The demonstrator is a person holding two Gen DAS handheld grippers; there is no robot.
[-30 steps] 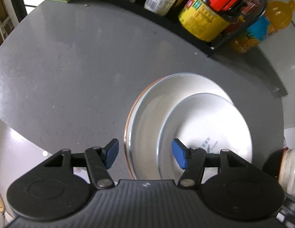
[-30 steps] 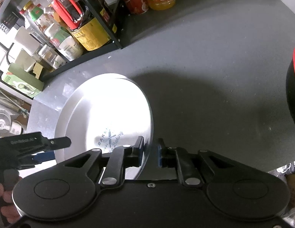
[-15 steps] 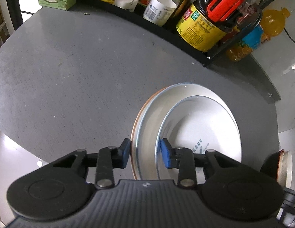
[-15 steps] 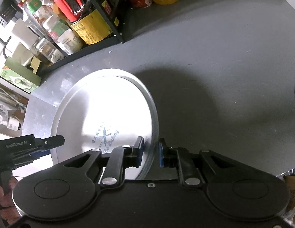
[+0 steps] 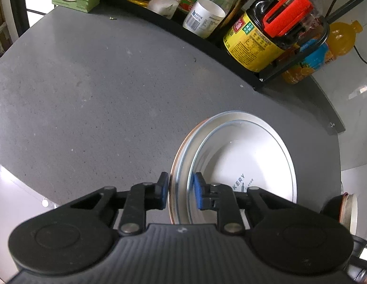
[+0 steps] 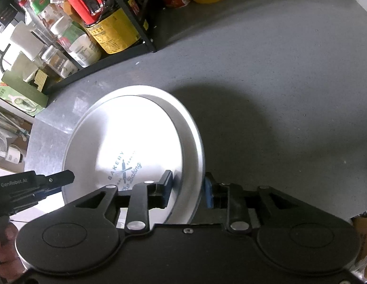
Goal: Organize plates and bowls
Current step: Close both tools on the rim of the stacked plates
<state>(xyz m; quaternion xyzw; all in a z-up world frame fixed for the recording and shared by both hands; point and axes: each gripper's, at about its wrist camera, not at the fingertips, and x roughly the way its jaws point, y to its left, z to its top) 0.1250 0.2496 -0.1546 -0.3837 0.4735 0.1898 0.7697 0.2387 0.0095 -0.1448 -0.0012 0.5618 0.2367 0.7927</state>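
Two plates [image 5: 245, 156] nested on bench [image 5: 88, 94], near rack [image 5: 230, 45]. Left claw [image 5: 180, 190] clenched on plates' near rim. Right claw [image 6: 187, 188] parted, straddling opposite rim, pads not touching.

The plate [image 6: 136, 137] ahead of the right gripper [image 6: 187, 190] is white with a dark blue-grey bakery logo; in the left view the plate beneath [image 5: 183, 151] shows an orange-brown edge. Both grippers are black with blue pads [image 5: 199, 193]. The countertop [image 5: 100, 99] is speckled dark grey. Beyond it, a jar [image 5: 252, 45] wears a yellow label and red handle.
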